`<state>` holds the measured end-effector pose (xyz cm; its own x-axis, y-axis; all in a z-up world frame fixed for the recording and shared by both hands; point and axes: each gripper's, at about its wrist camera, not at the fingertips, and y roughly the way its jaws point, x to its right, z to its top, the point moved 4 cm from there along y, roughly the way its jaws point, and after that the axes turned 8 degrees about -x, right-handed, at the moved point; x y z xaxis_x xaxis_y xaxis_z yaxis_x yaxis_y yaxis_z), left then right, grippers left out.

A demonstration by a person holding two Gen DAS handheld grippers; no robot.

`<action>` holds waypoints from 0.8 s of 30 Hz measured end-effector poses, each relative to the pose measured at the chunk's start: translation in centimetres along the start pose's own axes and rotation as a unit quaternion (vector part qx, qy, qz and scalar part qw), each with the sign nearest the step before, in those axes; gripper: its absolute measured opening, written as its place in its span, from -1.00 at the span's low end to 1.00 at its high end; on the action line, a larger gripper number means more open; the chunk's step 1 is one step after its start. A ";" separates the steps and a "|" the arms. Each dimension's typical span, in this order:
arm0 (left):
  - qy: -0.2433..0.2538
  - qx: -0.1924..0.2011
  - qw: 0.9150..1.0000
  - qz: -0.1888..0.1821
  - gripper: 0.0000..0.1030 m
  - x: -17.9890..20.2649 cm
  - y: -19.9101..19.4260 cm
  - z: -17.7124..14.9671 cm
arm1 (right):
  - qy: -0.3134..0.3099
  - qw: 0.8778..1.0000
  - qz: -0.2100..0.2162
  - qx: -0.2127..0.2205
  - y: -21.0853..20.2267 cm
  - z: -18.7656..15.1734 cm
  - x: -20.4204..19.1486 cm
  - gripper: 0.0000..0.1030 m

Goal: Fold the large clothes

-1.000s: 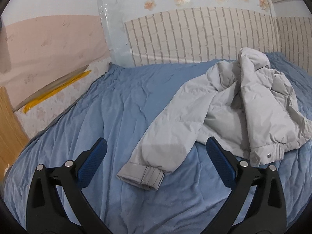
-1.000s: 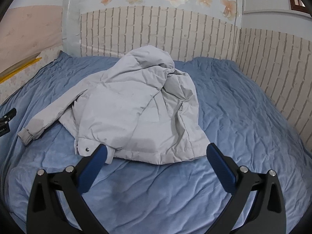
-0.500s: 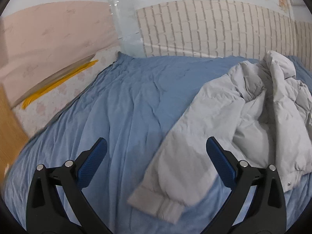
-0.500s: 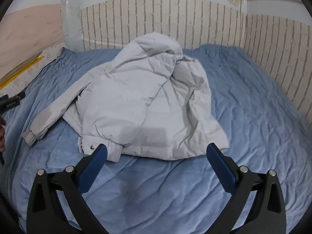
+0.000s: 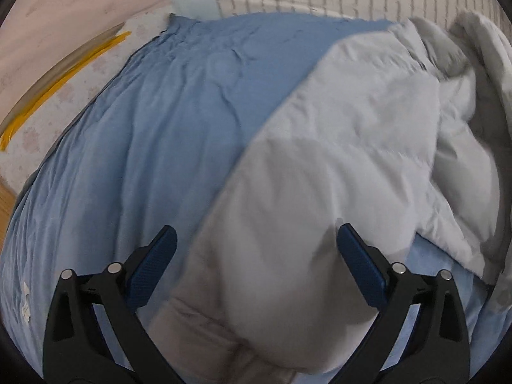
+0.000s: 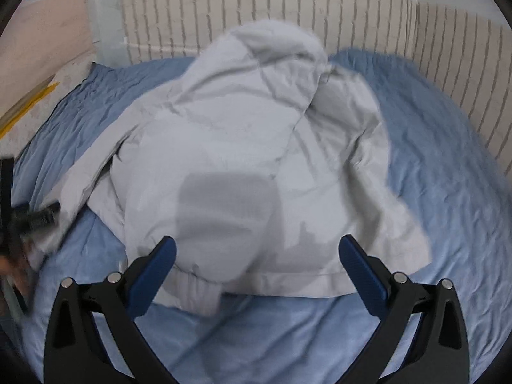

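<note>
A light grey puffer jacket lies crumpled on a blue bedspread, hood towards the back wall. Its sleeve stretches to the left and fills the lower middle of the left wrist view. My left gripper is open, its blue pads either side of the sleeve near the cuff. My right gripper is open just above the jacket's hem. The left gripper also shows blurred at the left edge of the right wrist view.
The blue bedspread covers the bed. A brick-patterned wall runs behind and to the right. A pale flowered mattress edge with a yellow strip lies on the left.
Both grippers have moved forward and down towards the jacket. The left one now straddles the sleeve; the right one has reached the hem. Both stay open.
</note>
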<state>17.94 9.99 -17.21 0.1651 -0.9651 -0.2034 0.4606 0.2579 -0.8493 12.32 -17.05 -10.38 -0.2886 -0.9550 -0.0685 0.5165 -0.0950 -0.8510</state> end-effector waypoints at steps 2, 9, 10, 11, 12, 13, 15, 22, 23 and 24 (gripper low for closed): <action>-0.002 -0.013 1.000 -0.015 0.73 0.4 0.6 -0.1 | 0.015 1.000 0.018 -0.014 1.7 0.1 -0.6 0.97; -0.002 -0.027 0.999 -0.041 0.09 0.2 1.1 0.3 | 0.047 0.994 0.090 -0.048 5.3 -0.4 -1.7 0.16; 0.001 -0.026 0.999 -0.043 0.02 0.4 1.0 0.4 | 0.041 0.994 0.095 -0.044 5.1 -0.2 -1.7 -0.12; 0.003 -0.024 0.999 -0.043 -0.12 0.4 0.9 0.5 | 0.035 0.994 0.099 -0.039 4.8 -0.1 -1.7 -0.27; 0.002 -0.021 0.999 -0.045 -0.26 0.3 0.8 0.6 | 0.019 0.994 0.104 -0.029 3.9 0.4 -1.5 -0.50; 0.000 -0.020 0.999 -0.047 -0.32 0.2 0.7 0.7 | 0.011 0.994 0.104 -0.018 3.2 0.7 -1.3 -0.61; -0.012 -0.015 0.998 -0.056 -0.58 -0.3 -0.1 0.8 | -0.008 0.996 0.089 0.010 0.9 2.1 0.2 -0.70; -0.079 0.074 0.992 -0.060 -0.79 -5.5 -3.9 5.2 | 0.120 0.982 -0.022 0.141 -9.7 6.8 19.8 -0.79; -0.087 0.082 0.991 -0.059 -0.80 -6.1 -4.4 5.6 | 0.153 0.975 -0.036 0.155 -10.8 6.4 23.3 -0.79; -0.094 0.097 0.989 -0.053 -0.84 -6.7 -5.1 6.1 | 0.179 0.969 -0.051 0.164 -11.4 5.7 26.1 -0.80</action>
<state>19.85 15.41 -8.54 0.2580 -0.9661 -0.0095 0.6391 0.1780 -0.7482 3.51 -42.51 0.51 -0.5829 -0.7826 -0.2185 0.6819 -0.3249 -0.6554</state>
